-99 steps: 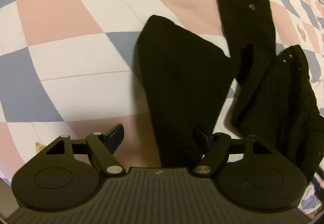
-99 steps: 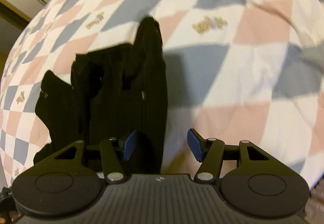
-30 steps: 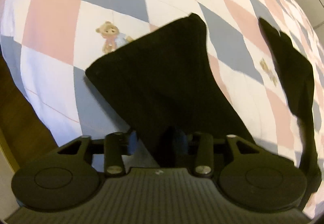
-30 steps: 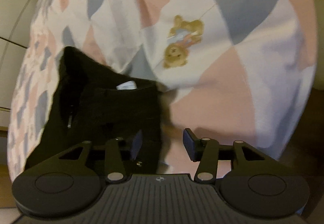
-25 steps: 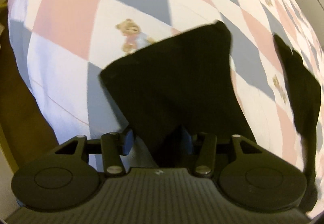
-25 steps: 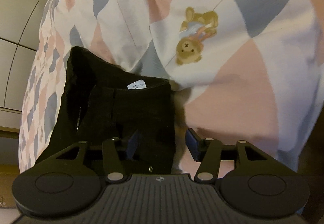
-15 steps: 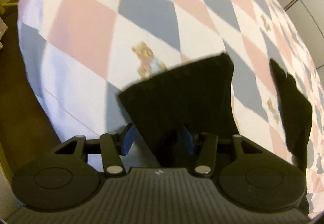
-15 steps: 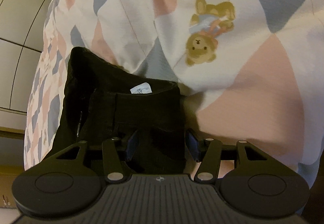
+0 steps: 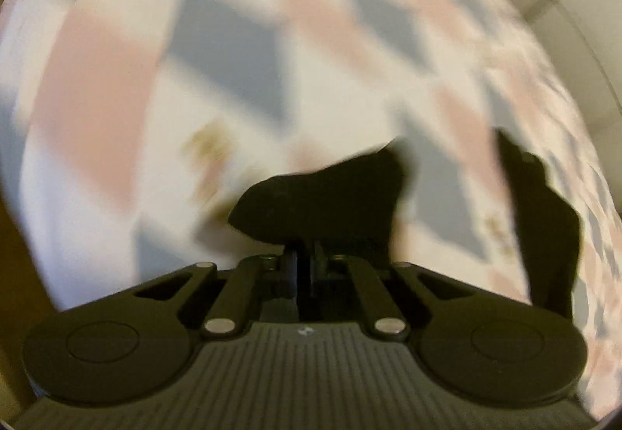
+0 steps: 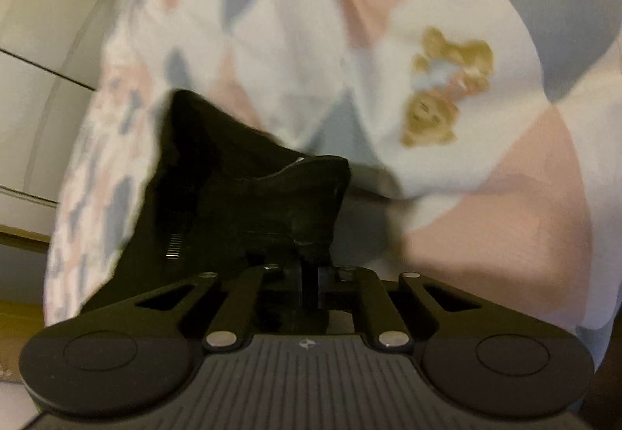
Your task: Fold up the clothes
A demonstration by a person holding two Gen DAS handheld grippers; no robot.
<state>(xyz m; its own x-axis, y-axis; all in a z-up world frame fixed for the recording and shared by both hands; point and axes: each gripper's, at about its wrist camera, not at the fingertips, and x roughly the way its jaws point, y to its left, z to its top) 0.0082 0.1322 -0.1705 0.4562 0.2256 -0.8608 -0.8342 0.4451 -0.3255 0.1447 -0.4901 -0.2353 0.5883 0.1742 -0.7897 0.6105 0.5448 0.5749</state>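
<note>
Right wrist: black garment pinched in hand-held gripper

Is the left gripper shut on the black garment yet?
Shut on it. The left gripper has its jaws nearly together, with the black garment bunched between them, lifted off the checked bedspread.

Right gripper: jaws drawn together, pinching a bunched edge of the black garment. Cloth rises in a peak just ahead of the fingers and trails off to the left over the bedspread (pink, grey and white diamonds). Short metal zipper visible on the garment's left part. Teddy bear print on a white patch, upper right, apart from the garment. Pale panelled wall at far left. Frame motion-blurred.
</note>
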